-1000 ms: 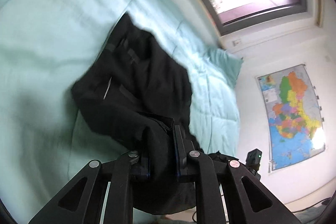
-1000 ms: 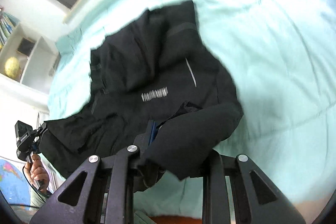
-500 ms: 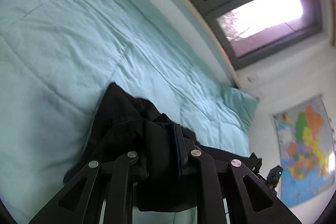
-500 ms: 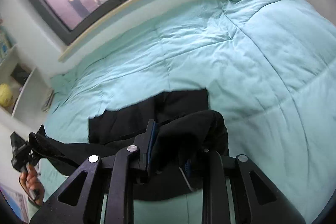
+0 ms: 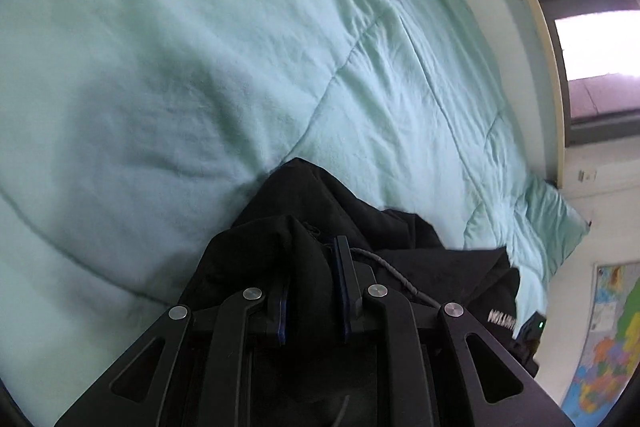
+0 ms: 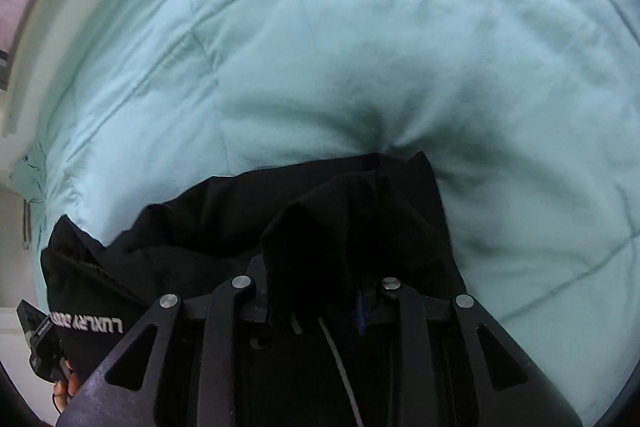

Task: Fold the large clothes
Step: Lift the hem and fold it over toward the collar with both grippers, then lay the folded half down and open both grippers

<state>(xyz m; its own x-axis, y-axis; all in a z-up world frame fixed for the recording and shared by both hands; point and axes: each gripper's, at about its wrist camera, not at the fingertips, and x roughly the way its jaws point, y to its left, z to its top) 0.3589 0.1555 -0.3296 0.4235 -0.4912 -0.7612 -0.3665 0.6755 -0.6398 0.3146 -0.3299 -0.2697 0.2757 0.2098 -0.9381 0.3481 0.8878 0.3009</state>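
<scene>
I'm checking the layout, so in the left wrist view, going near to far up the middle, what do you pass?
Left gripper shut on bunched cloth → black hoodie → mint green duvet.

Black garment (image 5: 320, 211): matt, soft woven cloth, with a braided grey cord (image 5: 384, 263) and white printed lettering (image 6: 90, 323). Bed cover (image 5: 180, 47): pale green quilted cloth, matt, lightly creased. Left gripper (image 5: 313, 291): matt black plastic, bright metal rivets.
</scene>
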